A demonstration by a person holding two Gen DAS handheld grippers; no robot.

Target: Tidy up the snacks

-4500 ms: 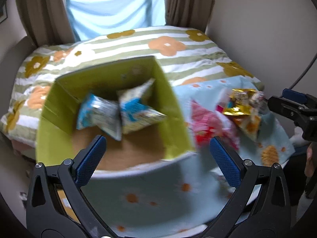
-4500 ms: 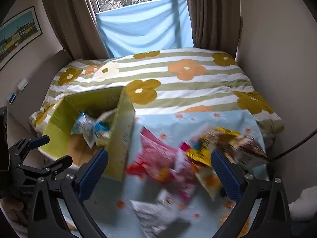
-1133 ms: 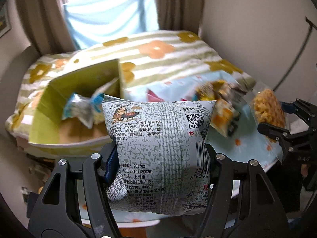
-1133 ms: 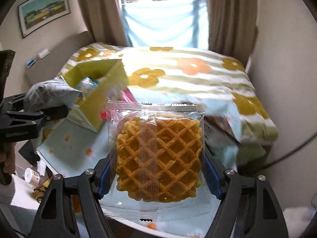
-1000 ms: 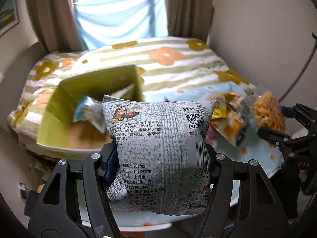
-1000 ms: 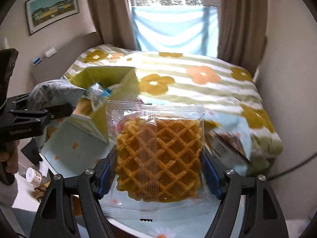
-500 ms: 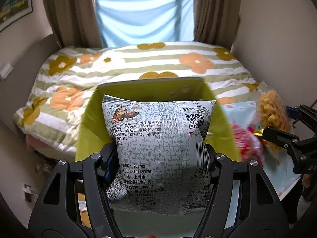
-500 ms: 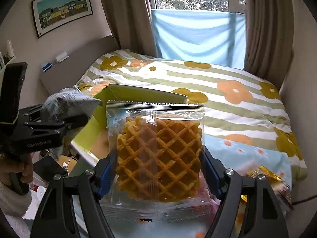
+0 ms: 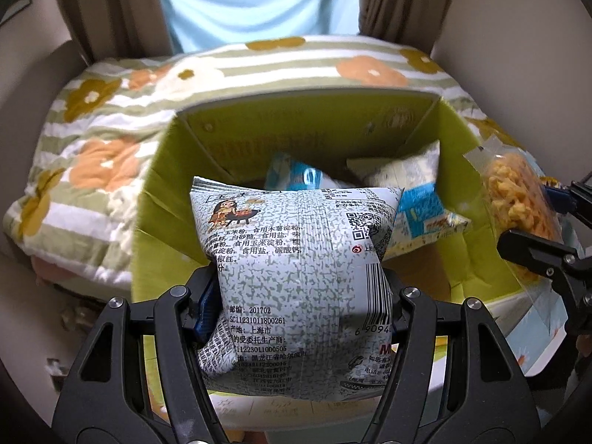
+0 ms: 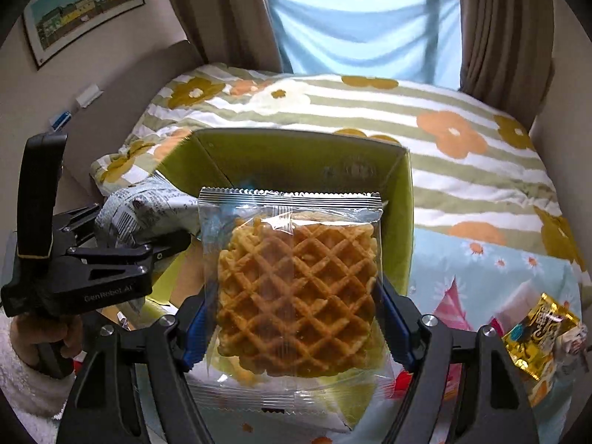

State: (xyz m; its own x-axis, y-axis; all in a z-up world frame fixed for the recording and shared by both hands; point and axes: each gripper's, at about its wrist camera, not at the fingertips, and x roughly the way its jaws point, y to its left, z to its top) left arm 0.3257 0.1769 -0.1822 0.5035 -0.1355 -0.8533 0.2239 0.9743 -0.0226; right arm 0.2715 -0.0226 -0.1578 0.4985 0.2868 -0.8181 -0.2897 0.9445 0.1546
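Left wrist view: left claw (image 9: 301,292) clamped on a puffy grey speckled snack bag (image 9: 296,273), crinkly printed foil, long axis running forward from the claw. The green cardboard box (image 9: 174,170) lies open directly ahead and below, two blue-white packets (image 9: 414,199) inside beyond the claw. Right claw (image 10: 292,325) clamped on a flat clear-wrapped waffle (image 10: 296,292), rigid lattice texture, the box ahead of it. Judgement: the left claw sits nearer the opening. Loose gold packet (image 10: 540,329) lies on the table to the right claw's right

Speckled bag (image 9: 299,259), waffle pack (image 10: 292,288) above box (image 9: 162,192)
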